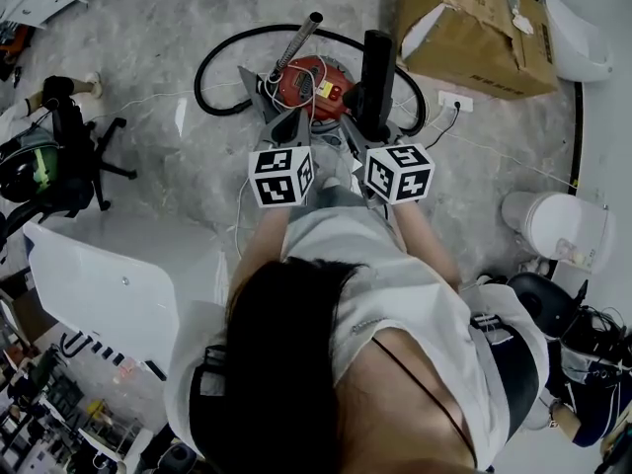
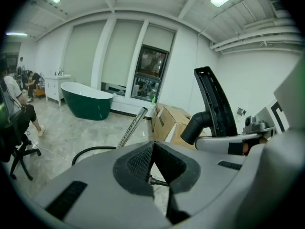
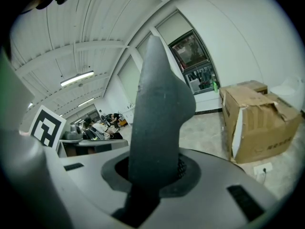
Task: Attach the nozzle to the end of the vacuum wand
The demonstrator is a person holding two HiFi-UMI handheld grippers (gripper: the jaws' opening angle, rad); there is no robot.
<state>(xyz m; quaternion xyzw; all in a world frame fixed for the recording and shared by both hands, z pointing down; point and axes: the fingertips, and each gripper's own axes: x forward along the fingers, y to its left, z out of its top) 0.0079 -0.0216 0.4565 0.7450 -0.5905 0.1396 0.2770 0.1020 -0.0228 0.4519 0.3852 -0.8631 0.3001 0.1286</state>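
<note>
Two jaws of my right gripper (image 3: 155, 175) clench the black nozzle (image 3: 159, 113) upright between them; my left gripper (image 2: 152, 168) is closed, the wand (image 2: 133, 127) beyond it

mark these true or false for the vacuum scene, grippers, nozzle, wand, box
1. The right gripper is clamped on the black nozzle. True.
2. The left gripper is holding the metal wand. False: its jaws are shut together and the wand stands free of them, angled up beside the vacuum.
3. The nozzle is already fitted on the wand's end. False: the wand's end is bare, and the nozzle is apart from it in the right gripper.
4. A cardboard box sits on the floor beyond the vacuum. True.
5. The vacuum's body is blue. False: it is red.
</note>
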